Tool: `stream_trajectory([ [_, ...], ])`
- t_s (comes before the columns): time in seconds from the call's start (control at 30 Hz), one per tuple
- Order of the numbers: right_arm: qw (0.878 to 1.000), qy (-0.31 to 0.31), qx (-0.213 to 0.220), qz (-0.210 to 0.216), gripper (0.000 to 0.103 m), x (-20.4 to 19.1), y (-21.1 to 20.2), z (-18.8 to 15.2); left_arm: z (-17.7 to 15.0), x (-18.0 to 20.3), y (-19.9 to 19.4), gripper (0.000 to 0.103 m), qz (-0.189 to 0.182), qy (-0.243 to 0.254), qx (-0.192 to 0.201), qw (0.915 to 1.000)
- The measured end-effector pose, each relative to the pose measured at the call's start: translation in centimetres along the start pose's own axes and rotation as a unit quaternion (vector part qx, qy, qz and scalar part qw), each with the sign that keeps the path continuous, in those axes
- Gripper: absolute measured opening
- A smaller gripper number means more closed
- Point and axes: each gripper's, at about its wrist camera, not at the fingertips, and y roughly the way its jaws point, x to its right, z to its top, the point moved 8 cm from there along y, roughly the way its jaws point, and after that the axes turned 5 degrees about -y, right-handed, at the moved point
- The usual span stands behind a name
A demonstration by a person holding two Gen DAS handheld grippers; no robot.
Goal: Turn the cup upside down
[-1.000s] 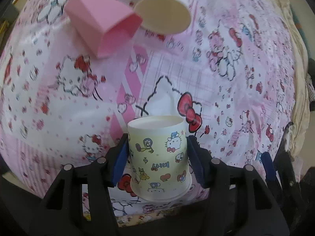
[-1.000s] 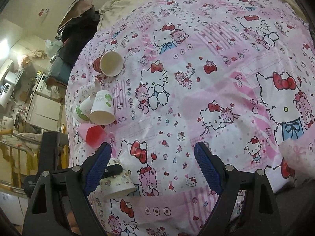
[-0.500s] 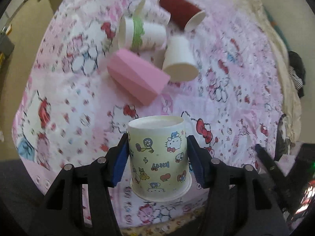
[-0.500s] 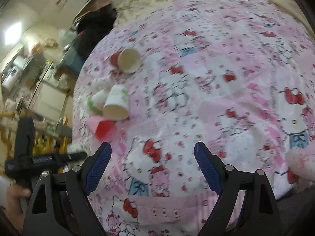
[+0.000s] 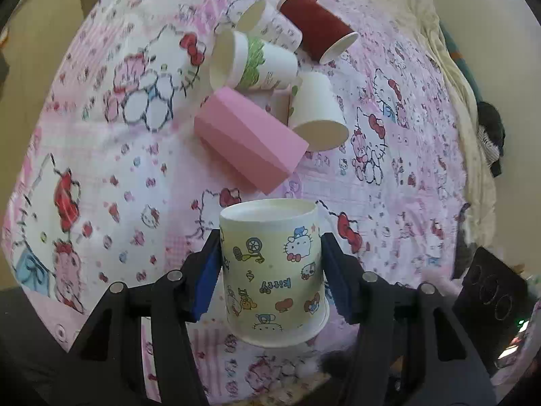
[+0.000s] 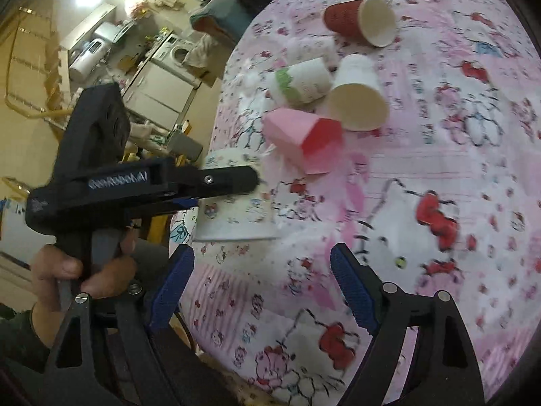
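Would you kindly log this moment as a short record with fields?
held item: cartoon cup, upside down, rim lowest
left gripper: shut on cartoon cup
right gripper: open, holding nothing
cup height: above the bedsheet, not resting on it
lying on their sides: pink cup, white cup, green-band cup, red cup

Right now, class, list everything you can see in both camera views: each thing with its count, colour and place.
Cartoon-print cup: one, cream, between the left tongs' pads.
Red cup: one, lying far on the bedspread.
Green-banded cup: one, white, lying beside it.
Plain cup: one, white, lying.
Faceted cup: one, pink, lying.
Bedspread: one, pink cartoon print.
Left tongs: black, blue pads.
Right tongs: open, holding nothing.
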Motion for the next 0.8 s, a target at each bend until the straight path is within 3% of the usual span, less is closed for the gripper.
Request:
stream_trajectory([
  [0.3, 1.0, -0.006, -0.017, -0.007, 0.08, 0.0, 2.0, -0.2, -0.4, 0.5, 0.3, 0.053, 0.019, 0.023, 0.005, 0.9995],
  [0.73, 0.994, 0.036, -0.05, -0.094, 0.078, 4.6, 3.1, -1.1, -0.9, 1.8, -0.3, 0.053, 0.05, 0.076, 0.025, 0.9956],
  [0.8, 0.994, 0.048, -0.051, -0.09, 0.078, 5.0, 2.9, -1.2, -0.8, 1.8, -0.3, 0.053, 0.059, 0.077, 0.026, 0.9949],
])
